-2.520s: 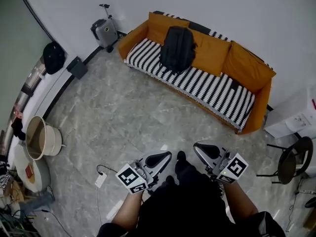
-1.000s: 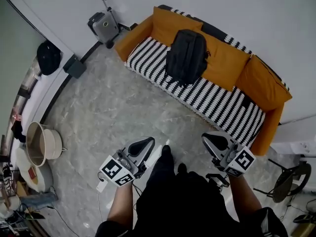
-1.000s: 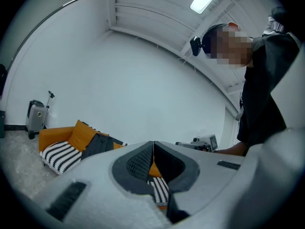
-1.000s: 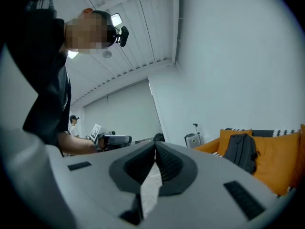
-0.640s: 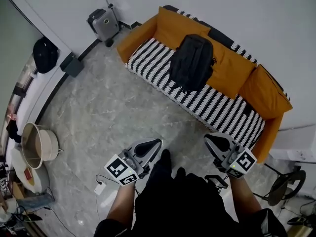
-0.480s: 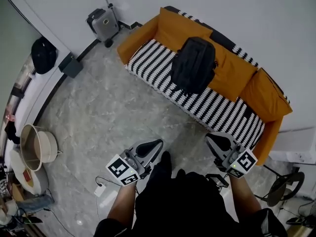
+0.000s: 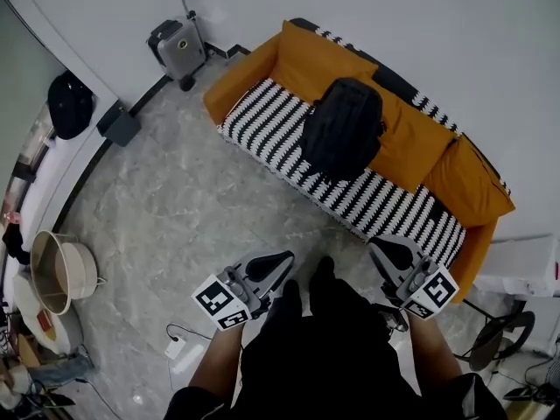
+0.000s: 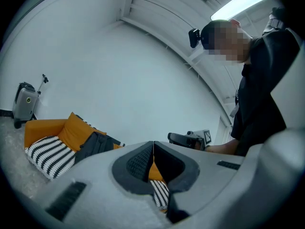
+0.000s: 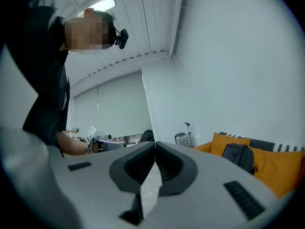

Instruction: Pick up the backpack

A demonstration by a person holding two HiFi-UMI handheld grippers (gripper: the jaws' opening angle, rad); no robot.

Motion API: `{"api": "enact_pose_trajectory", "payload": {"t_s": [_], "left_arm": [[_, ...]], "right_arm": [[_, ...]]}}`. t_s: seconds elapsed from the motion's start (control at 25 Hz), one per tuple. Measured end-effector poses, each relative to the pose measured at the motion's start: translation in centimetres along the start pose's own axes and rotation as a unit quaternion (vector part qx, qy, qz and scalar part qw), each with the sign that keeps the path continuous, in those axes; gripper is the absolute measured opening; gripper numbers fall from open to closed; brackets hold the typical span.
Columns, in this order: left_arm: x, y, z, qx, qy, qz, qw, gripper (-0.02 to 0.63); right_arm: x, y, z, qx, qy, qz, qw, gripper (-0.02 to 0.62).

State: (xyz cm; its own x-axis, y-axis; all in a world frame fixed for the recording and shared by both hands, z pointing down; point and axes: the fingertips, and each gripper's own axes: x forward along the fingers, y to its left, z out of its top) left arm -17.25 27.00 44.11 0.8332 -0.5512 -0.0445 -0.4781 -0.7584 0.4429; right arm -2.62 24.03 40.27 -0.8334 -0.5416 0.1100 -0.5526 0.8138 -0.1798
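We stand in a white-walled room on a grey floor (image 7: 201, 199), glossy and veined like marble. Against the wall (image 7: 394, 24) sits an orange sofa (image 7: 236, 81) with plump cushions and a black-and-white striped seat cover. The backpack (image 7: 343, 128) is black soft fabric. It stands on the striped seat about midway along and leans upright against the back cushions, well apart from both tongs. The left tongs (image 7: 278, 262) and right tongs (image 7: 382, 248) are smooth grey plastic with dark ribbed pads and a marker cube at the rear. Each pair is fully closed, pad against pad, with nothing held. They point roughly toward the sofa. In the corner beside the sofa arm stands a grey hard-shell suitcase (image 7: 178, 49) with its handle raised. A round beige tub (image 7: 59, 269) sits at the left and a white cable (image 7: 179, 339) trails on the floor near it. Our dark clothing fills the bottom of the head view and hides the floor beneath us. A dark stool (image 7: 500, 335) at the lower right is partly cut off. The clutter along the left edge is too small to make out. From the left gripper view, the tongs' body covers much of the sofa.
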Motion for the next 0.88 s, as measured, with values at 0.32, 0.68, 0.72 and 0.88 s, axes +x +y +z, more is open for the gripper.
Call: {"api": "enact_pose_trajectory", "payload": {"t_s": [0.32, 0.68, 0.72, 0.88], "left_arm": [[5.3, 2.2, 1.2, 0.018, 0.022, -0.003, 0.9996, 0.023], [12.5, 4.7, 4.4, 0.033, 0.033, 0.010, 0.9989, 0.023], [13.2, 4.9, 4.6, 0.035, 0.035, 0.011, 0.9987, 0.023], [15.7, 5.8, 5.2, 0.041, 0.043, 0.016, 0.9981, 0.023]], "right_arm": [[-0.1, -6.2, 0.6, 0.012, -0.025, -0.012, 1.000, 0.026], [0.4, -14.0, 4.3, 0.037, -0.066, 0.004, 0.997, 0.026], [0.3, -14.8, 4.4, 0.035, -0.065, 0.005, 0.997, 0.026], [0.4, -17.9, 4.6, 0.033, -0.067, 0.009, 0.997, 0.026]]}}
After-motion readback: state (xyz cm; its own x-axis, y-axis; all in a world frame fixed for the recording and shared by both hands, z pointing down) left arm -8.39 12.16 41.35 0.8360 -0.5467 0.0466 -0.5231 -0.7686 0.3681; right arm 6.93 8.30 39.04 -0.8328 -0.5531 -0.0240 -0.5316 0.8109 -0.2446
